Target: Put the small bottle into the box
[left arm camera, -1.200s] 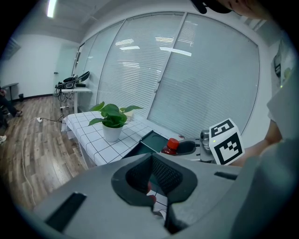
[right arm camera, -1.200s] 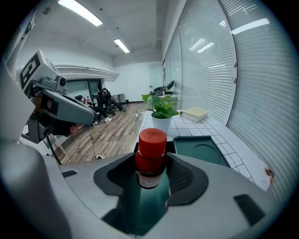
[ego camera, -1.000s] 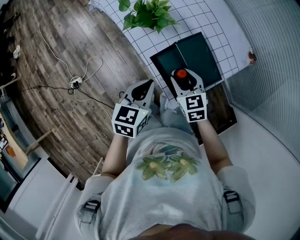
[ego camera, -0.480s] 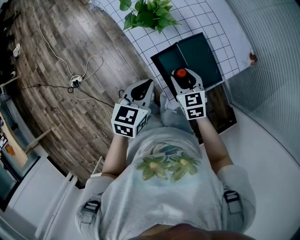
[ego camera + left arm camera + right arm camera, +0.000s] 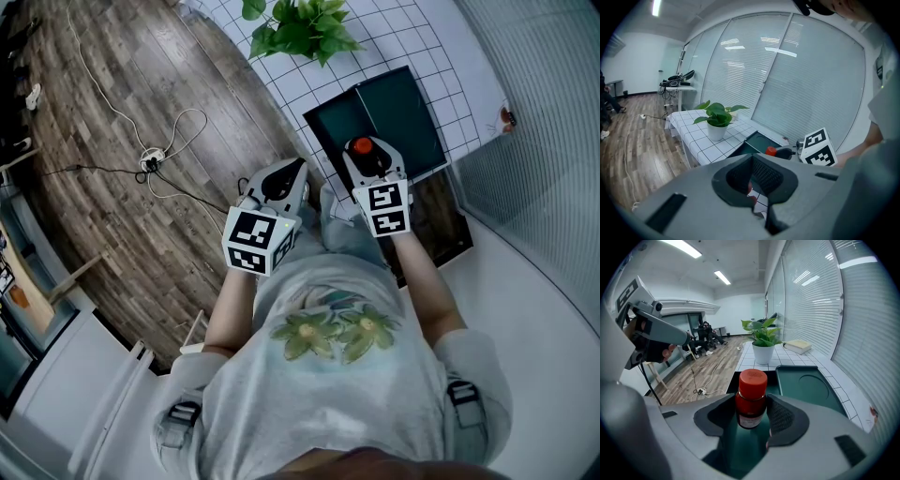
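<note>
The small bottle (image 5: 362, 147), brown with a red cap, stands upright between the jaws of my right gripper (image 5: 367, 161), which is shut on it. The right gripper view shows the bottle (image 5: 751, 398) clamped at its body in that gripper (image 5: 752, 417), hanging above the dark green box (image 5: 790, 380). From the head view the box (image 5: 336, 127) lies on the checkered table just beyond the bottle. My left gripper (image 5: 294, 172) hangs off the table's near edge, jaws together with nothing in them (image 5: 758, 187). The red cap (image 5: 770, 151) also shows in the left gripper view.
A potted plant (image 5: 295, 28) stands on the white checkered table (image 5: 417, 42) beyond the box. The box's flat green half (image 5: 403, 103) lies open to the right. A dark wooden board (image 5: 441, 220) sits near my right arm. Cables (image 5: 159, 159) lie on the wooden floor to the left.
</note>
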`<state>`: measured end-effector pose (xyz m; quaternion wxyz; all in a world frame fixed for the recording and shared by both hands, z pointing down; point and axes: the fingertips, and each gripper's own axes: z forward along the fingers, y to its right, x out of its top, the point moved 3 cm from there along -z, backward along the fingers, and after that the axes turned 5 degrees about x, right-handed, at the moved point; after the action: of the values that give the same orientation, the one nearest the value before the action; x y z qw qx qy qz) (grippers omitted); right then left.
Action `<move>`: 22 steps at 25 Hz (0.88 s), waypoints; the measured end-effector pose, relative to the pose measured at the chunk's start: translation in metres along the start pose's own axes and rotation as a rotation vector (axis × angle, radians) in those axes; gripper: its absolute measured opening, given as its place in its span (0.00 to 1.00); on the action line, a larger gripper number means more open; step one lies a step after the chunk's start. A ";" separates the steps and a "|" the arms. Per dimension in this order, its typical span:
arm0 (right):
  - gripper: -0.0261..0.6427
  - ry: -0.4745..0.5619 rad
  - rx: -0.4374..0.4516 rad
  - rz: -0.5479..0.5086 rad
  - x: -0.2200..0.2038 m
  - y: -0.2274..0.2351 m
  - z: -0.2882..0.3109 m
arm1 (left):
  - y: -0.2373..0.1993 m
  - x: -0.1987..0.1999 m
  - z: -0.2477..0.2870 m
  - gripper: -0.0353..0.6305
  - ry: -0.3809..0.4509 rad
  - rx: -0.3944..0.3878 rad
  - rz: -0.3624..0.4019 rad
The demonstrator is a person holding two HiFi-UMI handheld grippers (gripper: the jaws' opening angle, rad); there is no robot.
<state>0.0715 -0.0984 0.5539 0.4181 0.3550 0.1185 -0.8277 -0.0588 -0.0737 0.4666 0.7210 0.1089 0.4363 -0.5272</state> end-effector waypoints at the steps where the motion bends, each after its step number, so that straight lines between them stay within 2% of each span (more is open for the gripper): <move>1: 0.35 -0.003 0.000 -0.001 -0.001 0.000 0.001 | 0.000 0.000 0.000 0.06 0.000 0.001 0.000; 22: 0.35 -0.059 0.015 -0.015 -0.016 0.002 0.019 | -0.003 -0.002 0.002 0.06 -0.007 0.010 -0.021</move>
<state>0.0704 -0.0994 0.5785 0.4124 0.3326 0.1026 -0.8419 -0.0606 -0.0750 0.4696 0.7163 0.1059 0.4325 -0.5373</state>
